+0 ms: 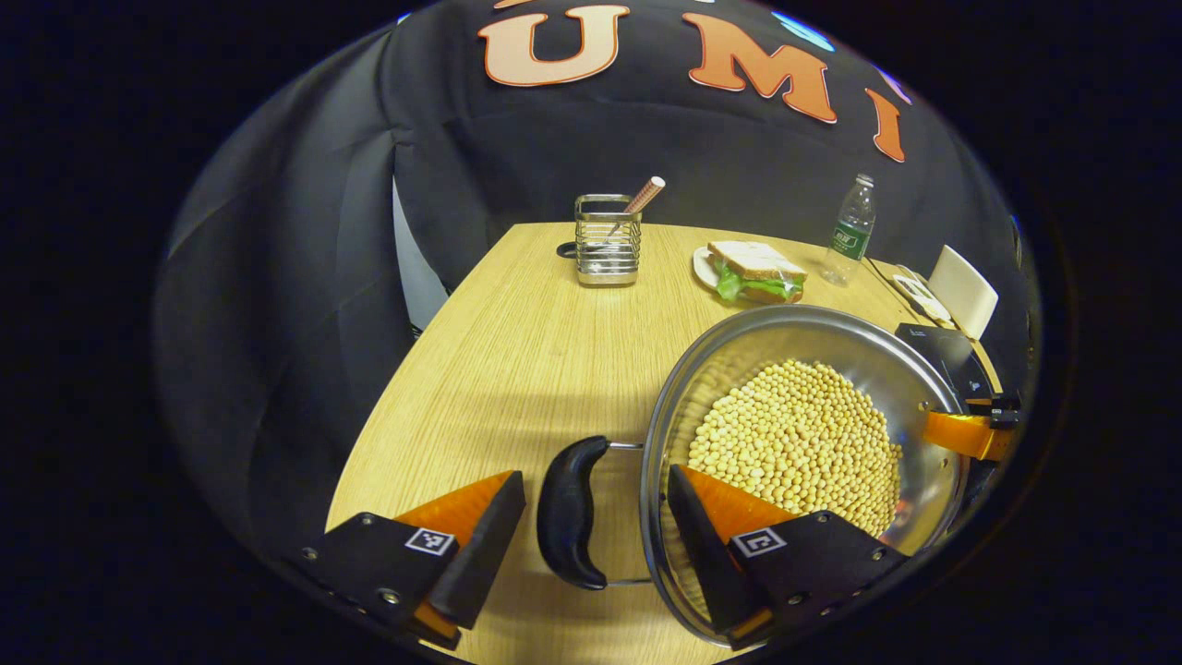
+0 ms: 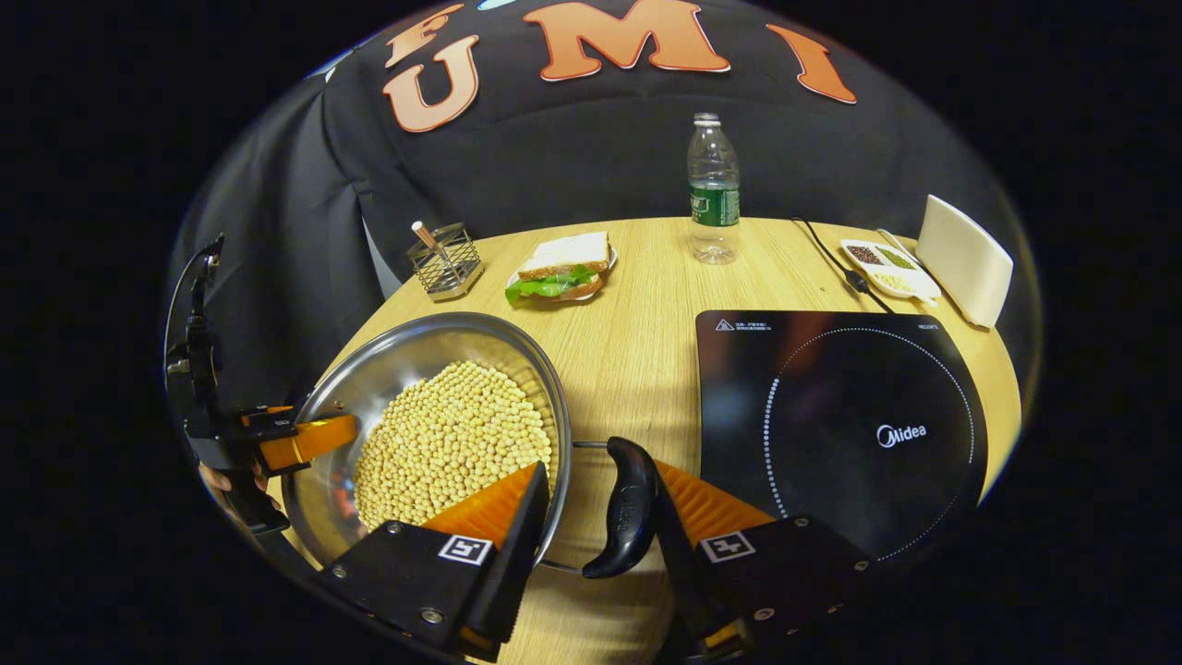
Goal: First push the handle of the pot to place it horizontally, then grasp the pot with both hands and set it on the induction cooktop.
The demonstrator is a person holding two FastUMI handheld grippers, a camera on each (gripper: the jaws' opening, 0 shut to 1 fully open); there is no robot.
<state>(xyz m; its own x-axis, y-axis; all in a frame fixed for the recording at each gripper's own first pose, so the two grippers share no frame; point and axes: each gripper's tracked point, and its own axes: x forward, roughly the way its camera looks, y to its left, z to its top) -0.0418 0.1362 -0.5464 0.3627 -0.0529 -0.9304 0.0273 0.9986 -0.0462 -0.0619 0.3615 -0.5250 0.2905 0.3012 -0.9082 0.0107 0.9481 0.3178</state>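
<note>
A steel pot (image 1: 739, 369) full of soybeans (image 1: 799, 443) stands on the wooden table, with a black handle on each side. My left gripper (image 1: 596, 476) is open and straddles one black handle (image 1: 571, 513) and the rim, one finger inside the pot and a gap left beside the handle. My right gripper (image 2: 598, 476) is open around the opposite handle (image 2: 630, 508), which lies against one finger while the other finger reaches over the rim (image 2: 517, 342). Each gripper also shows across the pot: right gripper (image 1: 970, 434), left gripper (image 2: 295, 439). The black induction cooktop (image 2: 831, 416) lies just beyond the right handle.
At the back of the table (image 2: 637, 351) stand a wire holder (image 2: 446, 260), a sandwich on a plate (image 2: 561, 268) and a water bottle (image 2: 713, 189). A small dish of grains (image 2: 885, 261), a white card (image 2: 965, 259) and the cooktop's cable (image 2: 836, 263) sit at the far right.
</note>
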